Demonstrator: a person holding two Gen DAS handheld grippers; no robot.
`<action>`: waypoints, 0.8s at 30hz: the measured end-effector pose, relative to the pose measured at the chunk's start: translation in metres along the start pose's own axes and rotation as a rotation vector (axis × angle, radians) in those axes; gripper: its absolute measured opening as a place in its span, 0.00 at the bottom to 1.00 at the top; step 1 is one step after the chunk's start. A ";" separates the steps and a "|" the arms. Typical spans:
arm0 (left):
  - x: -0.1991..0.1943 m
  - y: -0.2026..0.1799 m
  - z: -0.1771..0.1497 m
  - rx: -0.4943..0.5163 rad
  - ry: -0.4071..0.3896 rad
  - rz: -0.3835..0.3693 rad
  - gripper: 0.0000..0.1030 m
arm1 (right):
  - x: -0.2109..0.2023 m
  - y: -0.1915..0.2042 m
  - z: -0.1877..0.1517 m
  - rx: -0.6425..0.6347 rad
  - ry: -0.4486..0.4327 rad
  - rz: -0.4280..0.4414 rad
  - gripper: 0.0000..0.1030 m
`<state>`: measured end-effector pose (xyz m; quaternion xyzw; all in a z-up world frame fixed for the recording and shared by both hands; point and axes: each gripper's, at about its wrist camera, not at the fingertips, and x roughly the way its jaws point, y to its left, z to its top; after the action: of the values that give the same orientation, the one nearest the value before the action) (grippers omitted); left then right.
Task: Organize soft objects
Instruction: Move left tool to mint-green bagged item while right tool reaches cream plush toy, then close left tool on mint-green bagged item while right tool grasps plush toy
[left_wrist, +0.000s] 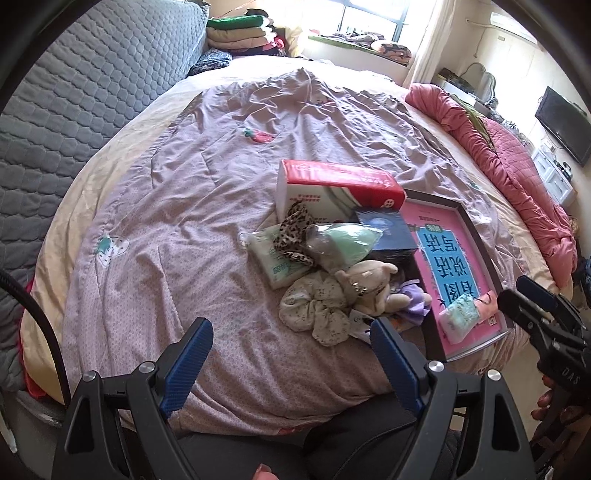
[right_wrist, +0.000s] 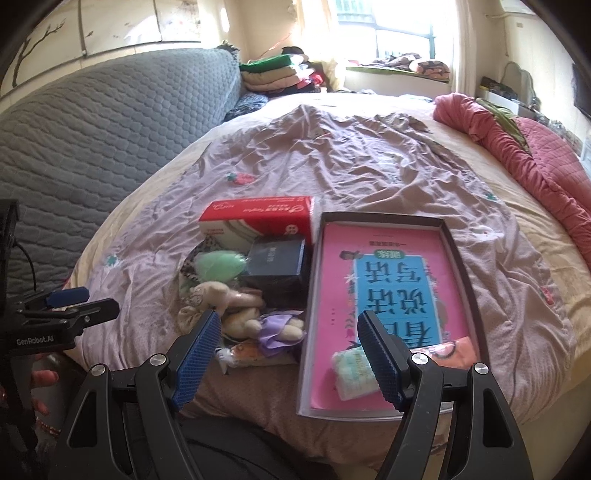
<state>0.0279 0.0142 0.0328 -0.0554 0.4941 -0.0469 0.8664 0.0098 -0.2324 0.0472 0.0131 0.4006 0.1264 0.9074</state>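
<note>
Both grippers stand wide and empty; left gripper (left_wrist: 291, 363) hovers low over the bed (left_wrist: 155, 229); cream scrunchie (left_wrist: 316, 306) lies just ahead of its fingers (left_wrist: 388, 350), toward the right one, apart from both; plush toy (left_wrist: 369, 282) touches it beyond; right gripper (right_wrist: 290, 360) straddles the tray's (right_wrist: 460, 266) left wall; tissue pack (right_wrist: 351, 373) already inside; left hand judged nearer the pile.

Bedroom beyond the clutter
A grey quilted headboard cover (right_wrist: 110, 122) stands left; a rumpled pink quilted blanket (left_wrist: 517, 166) lies right; wall-mounted black television (left_wrist: 563, 125)
</note>
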 end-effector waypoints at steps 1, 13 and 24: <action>0.001 0.001 0.000 -0.002 0.002 -0.003 0.84 | 0.003 0.003 0.000 -0.006 0.005 0.009 0.75; 0.037 -0.008 0.023 0.000 0.041 -0.054 0.84 | 0.048 0.038 -0.007 -0.122 0.062 0.073 0.75; 0.077 -0.028 0.054 0.052 0.089 -0.089 0.84 | 0.083 0.047 -0.006 -0.163 0.087 0.125 0.76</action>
<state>0.1132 -0.0214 -0.0017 -0.0529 0.5276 -0.1006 0.8418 0.0485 -0.1678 -0.0108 -0.0410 0.4263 0.2154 0.8776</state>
